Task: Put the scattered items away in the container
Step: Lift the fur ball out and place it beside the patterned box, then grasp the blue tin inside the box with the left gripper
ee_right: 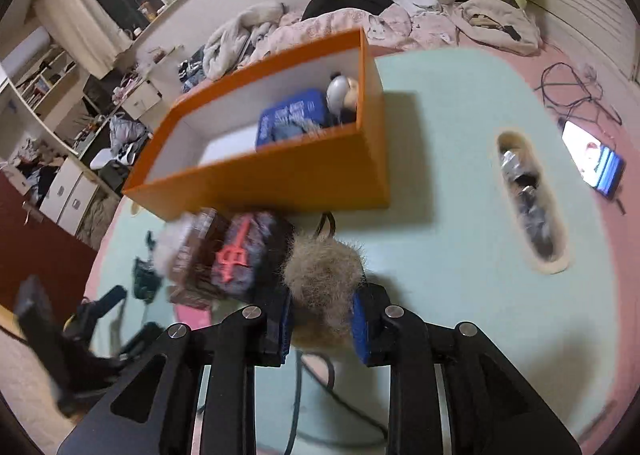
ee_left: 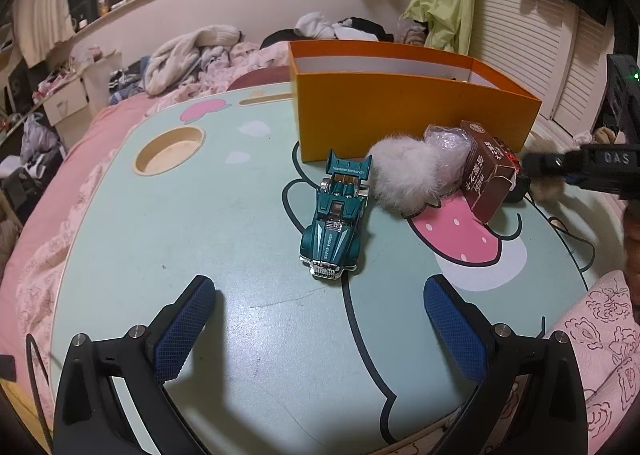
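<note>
Table [ee_left: 208,223]: mint green top with cartoon print, set on a pink bed cover. One orange box [ee_left: 400,123] stands toward the far edge, open at the top, white inside.

Count of loose items on the table, left wrist view: one teal toy car [ee_left: 334,223], one white fur ball [ee_left: 404,175], one crinkled clear plastic wrap [ee_left: 446,141], one brown carton [ee_left: 490,175]. The car sits near the middle, nose toward my near edge. The white fur ball lies just beside the car's rear and touches the carton, which leans tilted. All four lie just in front of the box's near wall.

Right wrist view adds one dark pouch with a red mark [ee_right: 240,255], beside the carton, and one tan fur ball [ee_right: 324,279].

Inside the box, at its right end: one blue packet [ee_right: 292,115] and one small grey-and-brown item I cannot identify. The view is blurred.

My left gripper [ee_left: 316,331]: jaws wide, nothing between them, over bare table near the near edge, car just ahead.

My right gripper [ee_right: 322,319]: jaws narrow, blue pads pressed on either side of the tan fur ball, close in front of the box's near wall.

One recessed slot [ee_right: 532,199] in the table near its right edge holds small dark and silvery bits, number not countable. One phone [ee_right: 596,163] lies lit on the bed cover beyond that edge.
</note>
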A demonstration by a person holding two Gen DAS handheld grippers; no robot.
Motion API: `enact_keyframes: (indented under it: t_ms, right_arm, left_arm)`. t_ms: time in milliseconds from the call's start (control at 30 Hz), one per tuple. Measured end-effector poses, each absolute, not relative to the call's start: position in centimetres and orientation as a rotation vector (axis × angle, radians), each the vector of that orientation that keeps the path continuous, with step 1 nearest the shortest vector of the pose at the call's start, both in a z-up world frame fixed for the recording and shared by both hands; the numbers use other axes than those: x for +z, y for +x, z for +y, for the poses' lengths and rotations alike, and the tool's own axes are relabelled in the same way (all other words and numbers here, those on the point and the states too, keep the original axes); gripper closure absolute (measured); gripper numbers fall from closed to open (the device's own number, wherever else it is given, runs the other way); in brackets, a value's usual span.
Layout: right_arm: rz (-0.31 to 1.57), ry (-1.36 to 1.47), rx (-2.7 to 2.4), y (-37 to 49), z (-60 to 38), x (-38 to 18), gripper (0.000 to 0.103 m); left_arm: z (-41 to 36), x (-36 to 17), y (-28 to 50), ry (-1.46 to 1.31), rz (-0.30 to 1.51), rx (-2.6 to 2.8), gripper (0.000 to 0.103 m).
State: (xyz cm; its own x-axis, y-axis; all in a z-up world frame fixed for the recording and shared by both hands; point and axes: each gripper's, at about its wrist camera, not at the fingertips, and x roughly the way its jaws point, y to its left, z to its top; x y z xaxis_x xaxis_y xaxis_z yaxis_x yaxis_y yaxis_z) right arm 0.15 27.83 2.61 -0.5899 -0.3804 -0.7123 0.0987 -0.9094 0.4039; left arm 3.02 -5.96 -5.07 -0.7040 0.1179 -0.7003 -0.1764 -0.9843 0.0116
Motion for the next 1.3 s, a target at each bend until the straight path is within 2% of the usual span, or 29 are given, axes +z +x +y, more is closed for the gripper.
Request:
enact_keyframes:
  t_ms: [67,133,200,233,300,333,367,400,433,700,767,833,967,1067,1133,1200,1300]
  right_arm:
    - [-0.531,1.192,-2.554,0.0,27.7,2.9,0.068]
    - [-0.542,1.17,-2.597,0.8,27.9,3.6,0.045]
    - [-0.483,1.108,-2.687,2.6,28.0,4.1,0.032]
    - [-0.442,1.089,-2.718,3.4,28.0,4.3,0.03]
    - [-0.324,1.09,-2.753,4.9,27.5,3.6,0.026]
    - [-0.232,1.13,-2.757,5.5,26.8,2.7,0.02]
    - [-0.113,1.126,-2.785,6.0,25.9,2.0,0.019]
    - [0.091,1.119,-2.848,6.6,24.3,1.2,0.013]
    - [0.121,1.082,-2.846,6.7,23.7,1.0,0.004]
    - [0.11,1.104,-2.778,5.3,23.5,0.9,0.001]
    - [0.102,1.116,-2.776,4.7,23.8,0.8,0.001]
    - [0.099,1.127,-2.785,4.6,23.6,0.6,0.001]
    - [0.098,1.125,-2.792,5.6,23.7,0.2,0.001]
    - [0.098,1.124,-2.792,5.8,23.6,0.1,0.001]
    - [0.097,1.122,-2.793,5.7,23.7,0.2,0.001]
    - [0.096,1.119,-2.791,5.7,23.8,0.2,0.001]
    - [0.096,1.115,-2.791,5.8,24.0,0.2,0.001]
  left_arm:
    - [-6.1,-5.2,3.0,-1.125,0.116,2.759,0.0]
    - [-6.2,-5.1,3.0,-1.124,0.115,2.759,0.0]
    - [-6.2,-5.0,3.1,-1.124,0.115,2.759,0.0]
    - [-6.2,-4.8,3.1,-1.123,0.116,2.759,0.0]
    - [-6.3,-4.8,3.1,-1.123,0.115,2.759,0.0]
    - [-6.4,-4.9,3.1,-1.123,0.115,2.759,0.0]
    - [-6.2,-4.5,3.3,-1.122,0.121,2.759,0.0]
    - [-6.3,-4.9,3.2,-1.124,0.127,2.76,0.0]
    - [-6.5,-5.1,3.2,-1.124,0.126,2.761,0.0]
    - [-7.4,-5.0,3.1,-1.162,0.111,2.765,0.001]
    - [-7.2,-2.9,2.8,-1.191,0.016,2.712,0.016]
    - [-6.3,0.9,2.5,-1.103,-0.137,2.627,0.016]
    - [-3.6,6.9,-1.2,-1.037,-0.194,2.547,0.017]
    - [-0.7,9.3,-6.1,-1.168,-0.222,2.454,0.021]
    - [2.3,9.7,-9.3,-1.307,-0.15,2.458,0.021]
    - [4.8,9.5,-12.1,-1.421,-0.025,2.466,0.021]
    - [6.7,7.6,-14.8,-1.578,-0.061,2.38,0.021]
